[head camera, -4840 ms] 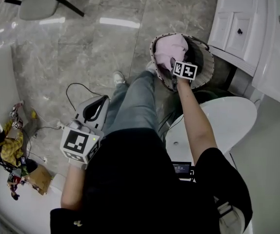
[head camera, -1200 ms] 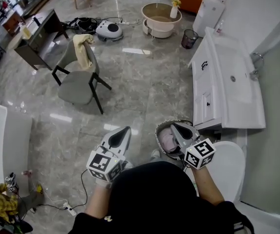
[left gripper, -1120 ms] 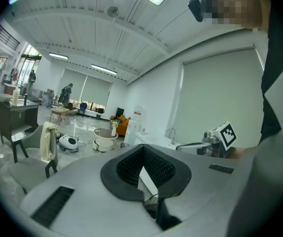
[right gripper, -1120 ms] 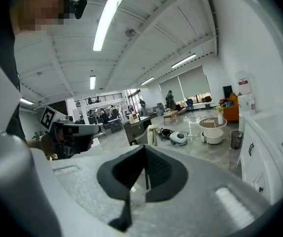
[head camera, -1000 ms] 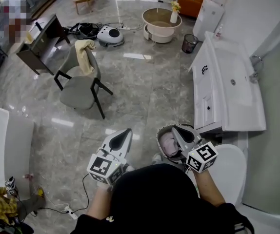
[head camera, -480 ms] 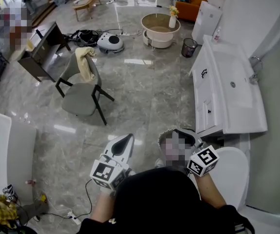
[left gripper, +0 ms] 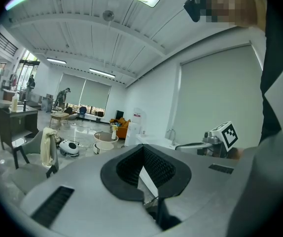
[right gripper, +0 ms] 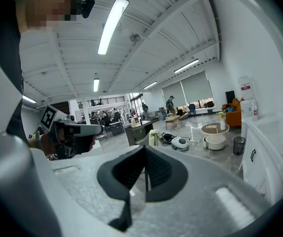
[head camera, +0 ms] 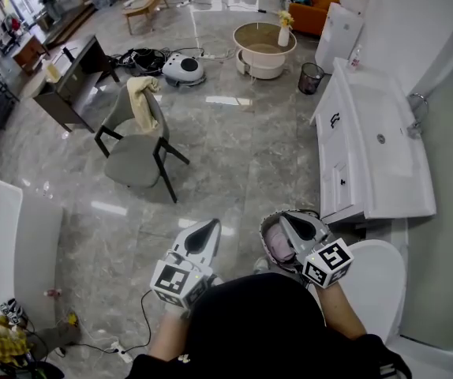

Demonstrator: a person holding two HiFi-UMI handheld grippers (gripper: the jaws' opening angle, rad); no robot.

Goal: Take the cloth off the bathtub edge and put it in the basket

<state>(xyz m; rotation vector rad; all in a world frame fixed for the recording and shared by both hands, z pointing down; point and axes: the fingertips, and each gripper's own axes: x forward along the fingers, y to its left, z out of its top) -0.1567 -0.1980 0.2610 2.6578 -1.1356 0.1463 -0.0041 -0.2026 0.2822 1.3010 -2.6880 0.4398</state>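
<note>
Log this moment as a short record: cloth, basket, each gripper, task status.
cloth: pink, lying inside the basket
basket: on the grey floor, near the white vanity cabinet
left gripper: jaws together, nothing between them, held over the floor
right gripper: jaws together, nothing between them, above the basket
task status: cloth appears to be in the basket, released

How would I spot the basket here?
Find the long white sink cabinet on the right. On the floor at its near end, beside the white toilet, stands the round basket, the only container holding a pink cloth.
</note>
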